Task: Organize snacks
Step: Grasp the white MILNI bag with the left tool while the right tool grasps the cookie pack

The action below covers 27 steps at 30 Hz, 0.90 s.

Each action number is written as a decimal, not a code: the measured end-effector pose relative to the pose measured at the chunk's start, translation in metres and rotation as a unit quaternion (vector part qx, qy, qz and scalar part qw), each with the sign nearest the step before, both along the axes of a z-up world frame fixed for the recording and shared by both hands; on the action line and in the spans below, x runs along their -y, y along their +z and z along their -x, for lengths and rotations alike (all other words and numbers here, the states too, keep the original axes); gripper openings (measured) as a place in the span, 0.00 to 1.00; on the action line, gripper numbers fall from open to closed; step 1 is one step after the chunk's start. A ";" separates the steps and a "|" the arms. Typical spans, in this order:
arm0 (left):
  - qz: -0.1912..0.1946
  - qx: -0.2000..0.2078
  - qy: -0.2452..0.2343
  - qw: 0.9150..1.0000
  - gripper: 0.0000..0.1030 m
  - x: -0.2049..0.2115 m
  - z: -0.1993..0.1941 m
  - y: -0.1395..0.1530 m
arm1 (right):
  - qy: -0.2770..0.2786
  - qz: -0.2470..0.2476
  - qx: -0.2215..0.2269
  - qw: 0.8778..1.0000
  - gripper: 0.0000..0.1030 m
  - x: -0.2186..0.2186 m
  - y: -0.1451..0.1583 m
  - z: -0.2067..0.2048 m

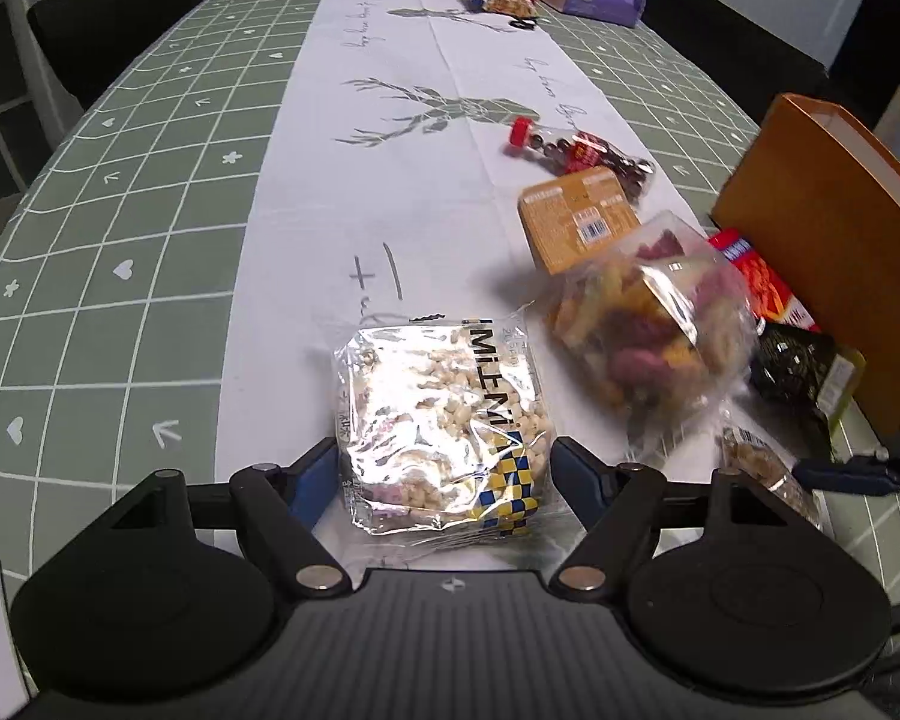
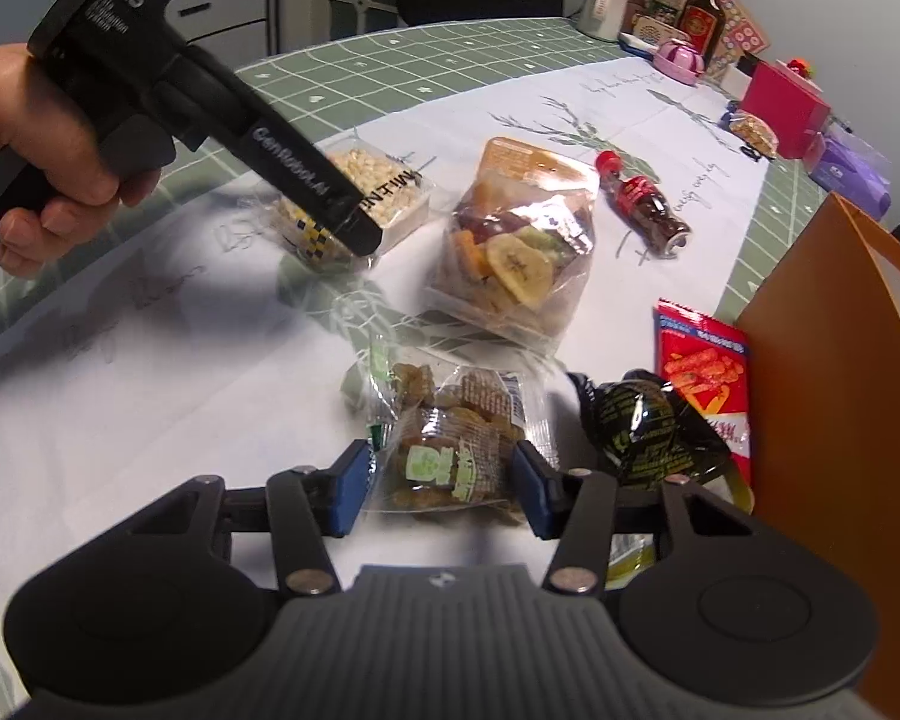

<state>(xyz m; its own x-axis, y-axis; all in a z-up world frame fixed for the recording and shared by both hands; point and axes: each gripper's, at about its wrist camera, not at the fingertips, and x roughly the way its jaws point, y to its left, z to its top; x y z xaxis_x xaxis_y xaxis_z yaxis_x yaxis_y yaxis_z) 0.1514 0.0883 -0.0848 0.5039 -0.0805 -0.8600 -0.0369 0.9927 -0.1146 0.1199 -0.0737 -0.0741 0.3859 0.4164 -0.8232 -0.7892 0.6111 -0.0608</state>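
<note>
Grasp step: L gripper (image 1: 444, 468) jaws stood wide around MiLeMi puffed-snack pack (image 1: 444, 426), R gripper (image 2: 441, 492) jaws likewise wide around candied-fruit pack (image 2: 450, 450), neither clamped yet; next move probably req'd closing, lifting toward orange box (image 2: 834, 372).

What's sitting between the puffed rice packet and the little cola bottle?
The bag of dried fruit chips lies between the puffed rice packet and the cola bottle, clearest in the right wrist view.

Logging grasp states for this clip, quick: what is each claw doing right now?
Left claw: open, its fingers on either side of the puffed snack pack, not clamped.
Right claw: open around the small snack bag.
</note>
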 end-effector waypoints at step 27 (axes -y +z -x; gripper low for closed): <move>-0.005 -0.012 -0.077 0.997 0.90 0.018 0.045 -0.002 | -0.015 -0.065 -0.070 0.995 0.86 0.012 -0.012 -0.014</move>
